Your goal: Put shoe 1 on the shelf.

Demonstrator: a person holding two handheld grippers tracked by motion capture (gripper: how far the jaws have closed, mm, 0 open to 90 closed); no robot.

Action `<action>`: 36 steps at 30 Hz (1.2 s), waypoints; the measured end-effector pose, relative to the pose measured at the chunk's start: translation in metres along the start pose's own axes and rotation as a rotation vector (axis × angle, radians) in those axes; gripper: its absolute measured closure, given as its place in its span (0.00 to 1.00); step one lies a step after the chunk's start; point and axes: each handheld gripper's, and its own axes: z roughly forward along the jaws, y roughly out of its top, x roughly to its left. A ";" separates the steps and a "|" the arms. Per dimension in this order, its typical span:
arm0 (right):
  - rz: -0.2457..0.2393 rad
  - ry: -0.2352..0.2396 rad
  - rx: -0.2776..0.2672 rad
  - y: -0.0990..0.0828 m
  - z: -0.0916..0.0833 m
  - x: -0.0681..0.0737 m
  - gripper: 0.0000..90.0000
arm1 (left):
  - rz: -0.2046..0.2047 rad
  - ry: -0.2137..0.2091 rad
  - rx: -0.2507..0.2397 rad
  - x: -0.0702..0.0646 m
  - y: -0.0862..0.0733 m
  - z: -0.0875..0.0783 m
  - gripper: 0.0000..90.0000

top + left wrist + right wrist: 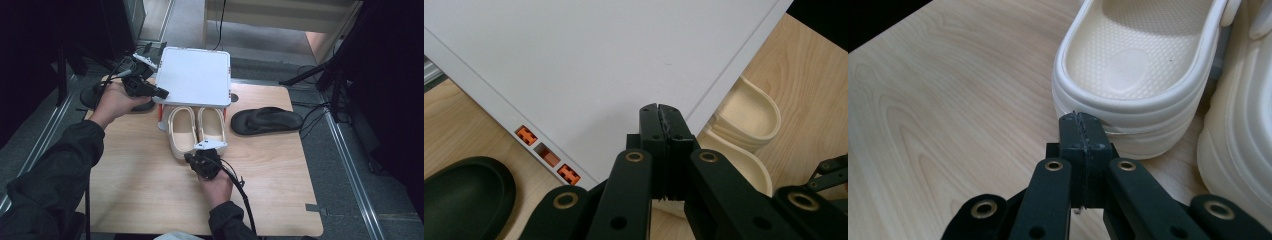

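Note:
A pair of cream clogs stands toes-in under a low white shelf with orange-red legs. My left gripper is shut and empty, with its tips at the shelf's front left edge; in the left gripper view the gripper lies over the white top, with the clogs beyond. My right gripper is shut and empty at the clogs' heels. In the right gripper view the gripper meets the heel rim of one clog, and the other clog sits beside it.
A black sandal lies on the wooden table right of the shelf. A dark round base sits at the table's left edge behind my left hand, and it shows as the dark base in the left gripper view. Floor rails run along both sides.

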 end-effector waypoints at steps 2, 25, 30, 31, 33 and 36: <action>0.013 -0.003 0.000 0.003 0.005 0.000 1.00 | 0.000 0.000 0.001 0.000 0.000 0.000 1.00; -0.001 -0.095 -0.018 0.046 0.057 -0.005 1.00 | 0.002 0.001 0.000 0.000 0.000 0.000 1.00; 0.068 -0.102 -0.026 0.057 0.066 -0.013 1.00 | 0.000 0.002 0.000 0.000 0.000 0.000 1.00; 0.074 -0.110 -0.026 0.059 0.067 -0.014 1.00 | 0.002 0.002 0.001 0.000 0.000 0.000 1.00; 0.092 -0.115 -0.029 0.062 0.071 -0.016 1.00 | 0.000 0.002 0.000 0.000 -0.001 0.000 1.00; 0.100 -0.130 -0.040 0.064 0.075 -0.018 1.00 | 0.000 0.002 0.000 0.000 -0.001 -0.001 1.00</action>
